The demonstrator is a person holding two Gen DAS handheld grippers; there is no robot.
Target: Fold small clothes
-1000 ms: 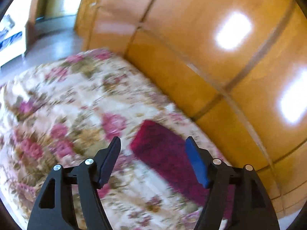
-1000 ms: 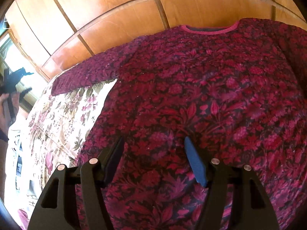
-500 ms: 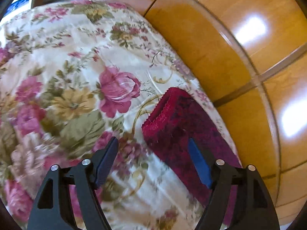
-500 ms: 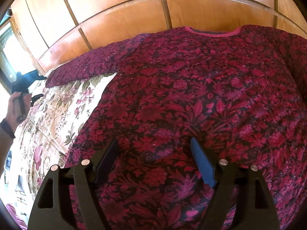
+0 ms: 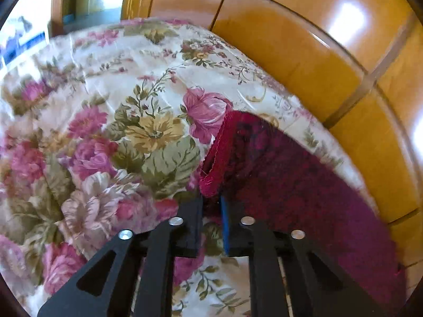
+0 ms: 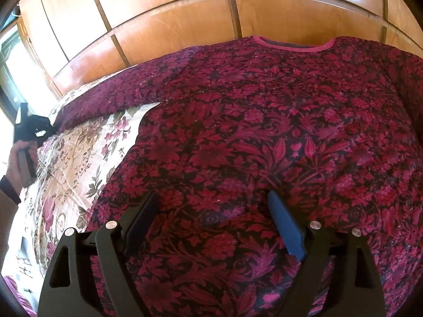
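Left gripper (image 5: 211, 206) closing, jaws nearly together, pinching sleeve cuff (image 5: 214, 163) of soft, light, floppy maroon floral top (image 6: 264, 137); right gripper (image 6: 214, 211) hovering wide, holding nothing.

From my left cam the sleeve (image 5: 290, 185) runs off the frame's lower right, so I can't see where it joins the body. The cuff (image 5: 211, 182) corner sits right at the tips of the left gripper (image 5: 211, 203); can't tell if both layers are pinched. Top-left bg is blurred, unreadable. Right cam: the top (image 6: 264, 145) is cut off at right and bottom, hem hidden. The hand (image 6: 18, 163) at far left is tiny and half out of frame.
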